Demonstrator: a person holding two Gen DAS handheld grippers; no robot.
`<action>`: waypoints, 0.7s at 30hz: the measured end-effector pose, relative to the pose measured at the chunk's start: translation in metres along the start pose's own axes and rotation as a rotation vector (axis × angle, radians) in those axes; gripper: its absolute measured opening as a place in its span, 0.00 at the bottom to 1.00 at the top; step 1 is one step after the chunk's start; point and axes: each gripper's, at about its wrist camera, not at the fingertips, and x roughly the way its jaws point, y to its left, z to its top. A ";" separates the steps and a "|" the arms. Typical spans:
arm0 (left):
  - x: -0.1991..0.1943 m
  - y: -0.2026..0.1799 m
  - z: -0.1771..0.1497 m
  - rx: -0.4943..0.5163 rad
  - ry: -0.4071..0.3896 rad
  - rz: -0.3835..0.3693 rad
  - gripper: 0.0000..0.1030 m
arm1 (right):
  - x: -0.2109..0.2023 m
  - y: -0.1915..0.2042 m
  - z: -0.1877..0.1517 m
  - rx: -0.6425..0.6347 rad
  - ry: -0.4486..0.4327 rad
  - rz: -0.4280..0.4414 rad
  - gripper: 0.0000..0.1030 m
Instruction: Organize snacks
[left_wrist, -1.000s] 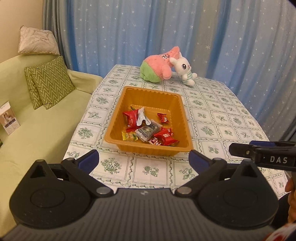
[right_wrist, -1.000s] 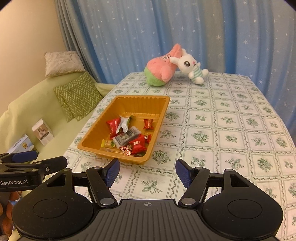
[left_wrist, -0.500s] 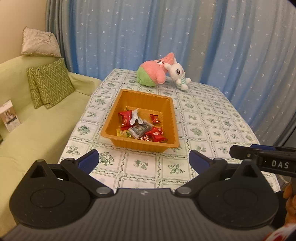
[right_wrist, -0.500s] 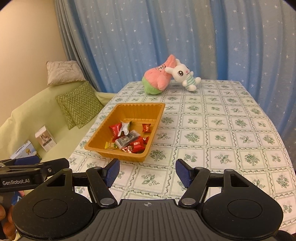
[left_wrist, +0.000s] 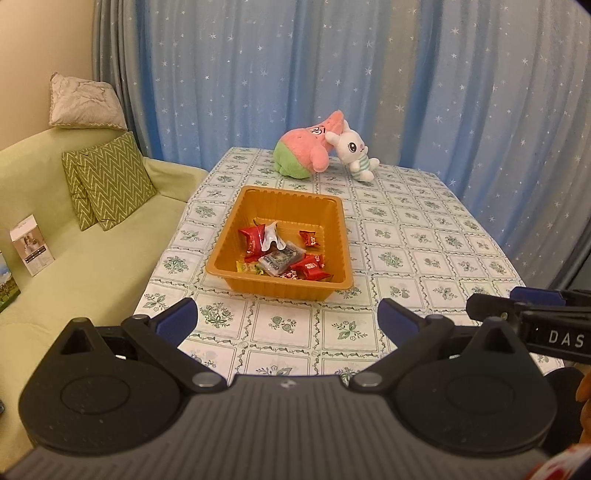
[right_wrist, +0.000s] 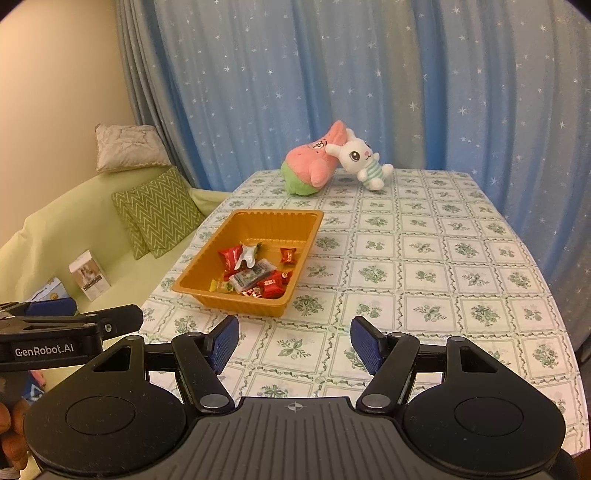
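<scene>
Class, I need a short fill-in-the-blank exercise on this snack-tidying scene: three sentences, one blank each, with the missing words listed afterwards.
1. The wrapped snacks all lie inside the rectangular plastic tray, whose colour is ____.
2. The white plush rabbit leans against a pink and ____ plush toy.
3. The left gripper and the right gripper hold nothing: the jaws of both stand ____.

Missing words: orange; green; open
</scene>
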 end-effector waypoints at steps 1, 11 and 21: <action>-0.001 -0.001 0.000 -0.003 0.001 0.000 1.00 | -0.001 0.000 -0.001 0.002 -0.001 -0.001 0.65; -0.008 -0.004 -0.003 -0.014 -0.002 0.003 1.00 | -0.012 -0.004 -0.002 0.007 -0.009 -0.006 0.65; -0.009 -0.006 -0.004 -0.013 0.001 0.004 1.00 | -0.012 -0.003 -0.002 0.009 -0.005 -0.006 0.65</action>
